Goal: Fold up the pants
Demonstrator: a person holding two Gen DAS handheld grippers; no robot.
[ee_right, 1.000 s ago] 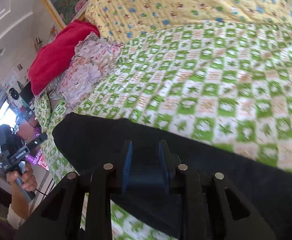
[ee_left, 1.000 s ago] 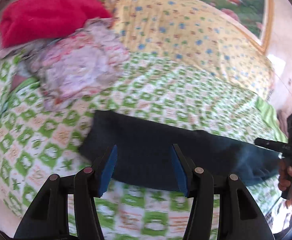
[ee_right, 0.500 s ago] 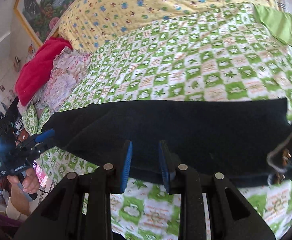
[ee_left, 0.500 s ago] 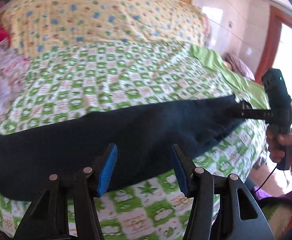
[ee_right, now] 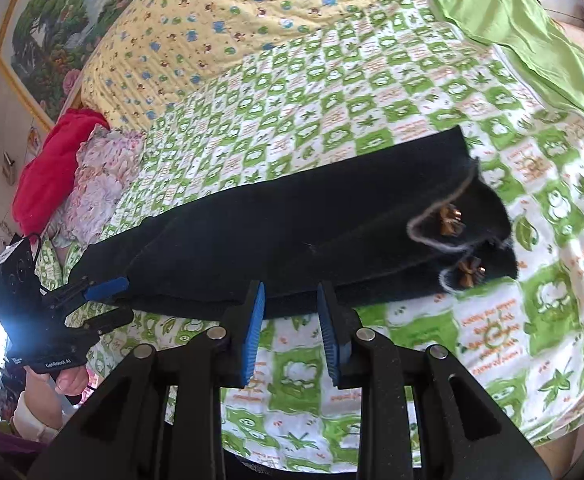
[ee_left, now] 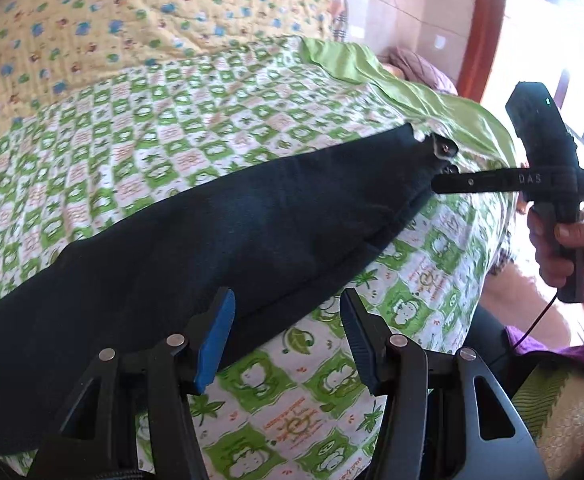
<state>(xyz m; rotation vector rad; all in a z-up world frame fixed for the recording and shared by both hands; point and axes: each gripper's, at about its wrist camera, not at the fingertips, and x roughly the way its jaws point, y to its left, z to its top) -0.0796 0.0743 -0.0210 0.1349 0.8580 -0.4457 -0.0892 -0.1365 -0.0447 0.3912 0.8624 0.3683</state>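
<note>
on green-checked sheet (ee_right: pixel 392 92) — dark pants (ee_right: pixel 292 236)

bed (ee_right: pixel 412 96) in green-checked sheet, bearing dark pants (ee_right: pixel 292 232), yellow quilt (ee_right: pixel 232 20), red and floral bundles (ee_right: pixel 76 184)

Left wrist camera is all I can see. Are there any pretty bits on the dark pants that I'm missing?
Observer: Yes. The right wrist view shows little bronze bows at one end of the pants.
Operator: Ooh! Is anything else on the bed?
Observer: A red blanket is piled beside a flowery cloth, past the pants' other end.
Operator: Is my right gripper holding the pants?
Observer: No. The right gripper is open and grips nothing.
</note>
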